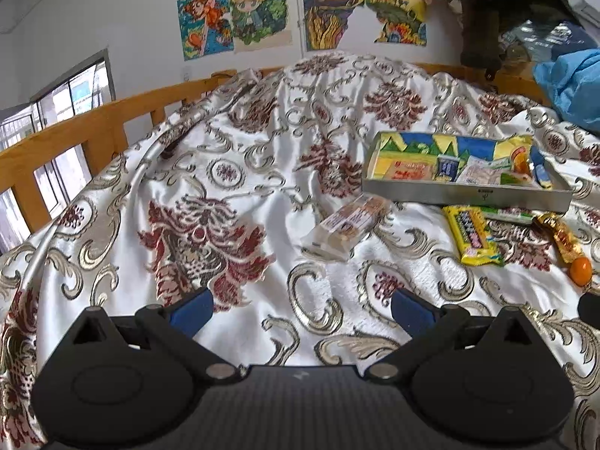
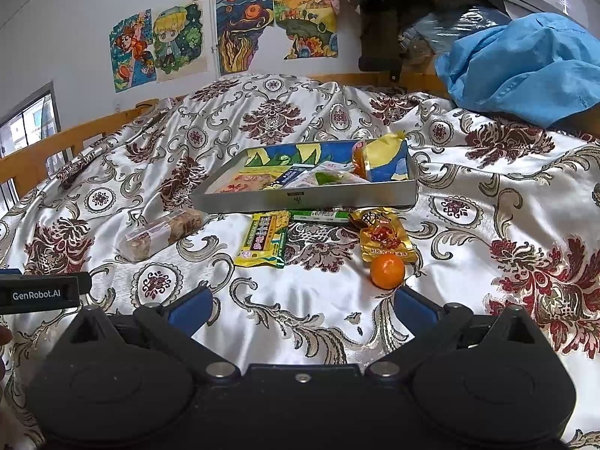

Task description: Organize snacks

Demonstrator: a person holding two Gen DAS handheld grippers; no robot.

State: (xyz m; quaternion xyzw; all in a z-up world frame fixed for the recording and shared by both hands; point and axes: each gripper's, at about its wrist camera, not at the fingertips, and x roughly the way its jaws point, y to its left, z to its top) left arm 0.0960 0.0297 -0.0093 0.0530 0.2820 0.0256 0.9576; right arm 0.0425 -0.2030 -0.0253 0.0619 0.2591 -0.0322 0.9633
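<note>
A metal tray (image 1: 465,194) (image 2: 307,199) holding several snack packs sits on the patterned bedspread. In front of it lie a clear-wrapped cake bar (image 1: 347,227) (image 2: 161,234), a yellow-green packet (image 1: 473,235) (image 2: 264,240), a green stick pack (image 1: 506,214) (image 2: 322,215), a gold packet (image 1: 560,236) (image 2: 384,234) and a mandarin (image 1: 580,270) (image 2: 387,270). My left gripper (image 1: 302,309) is open and empty, short of the cake bar. My right gripper (image 2: 302,307) is open and empty, just short of the mandarin.
A wooden bed rail (image 1: 67,131) runs along the left. A blue cloth bundle (image 2: 525,63) lies at the far right. Drawings (image 2: 165,45) hang on the back wall. The left gripper's body (image 2: 41,292) shows at the left edge of the right wrist view.
</note>
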